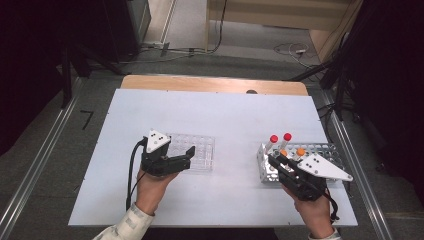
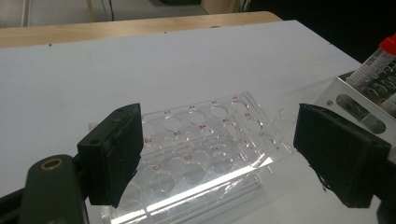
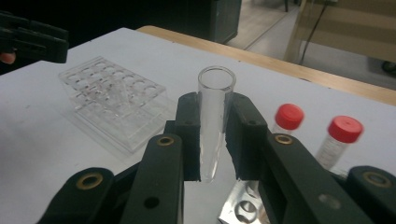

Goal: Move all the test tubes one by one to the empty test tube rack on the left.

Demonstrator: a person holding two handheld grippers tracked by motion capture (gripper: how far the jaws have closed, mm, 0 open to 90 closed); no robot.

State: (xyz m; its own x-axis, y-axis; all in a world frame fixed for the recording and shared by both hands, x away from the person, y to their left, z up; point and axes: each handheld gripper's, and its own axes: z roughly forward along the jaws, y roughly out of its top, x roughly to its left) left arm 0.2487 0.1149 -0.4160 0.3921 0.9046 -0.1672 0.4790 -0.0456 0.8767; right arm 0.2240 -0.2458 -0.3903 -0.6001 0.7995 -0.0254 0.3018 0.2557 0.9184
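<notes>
My right gripper (image 3: 212,140) is shut on a clear, uncapped tube (image 3: 214,116), held upright between its pads above the near corner of a metal rack (image 3: 240,207). Two red-capped tubes (image 3: 288,116) (image 3: 344,129) stand in that rack. From above, the right gripper (image 1: 276,161) sits at the front left of the metal rack (image 1: 325,149), beside two orange-capped tubes (image 1: 300,151). My left gripper (image 2: 219,135) is open, its pads on either side of the near end of a clear plastic rack (image 2: 201,154) with empty holes. In the high view the left gripper (image 1: 181,157) rests at that clear rack (image 1: 197,150).
Both racks sit on a white table (image 1: 220,115), which has a wooden strip (image 1: 215,84) along its far edge. The two racks are about a hand's width apart. Beyond the table are dark stands and cables on the floor (image 1: 295,50).
</notes>
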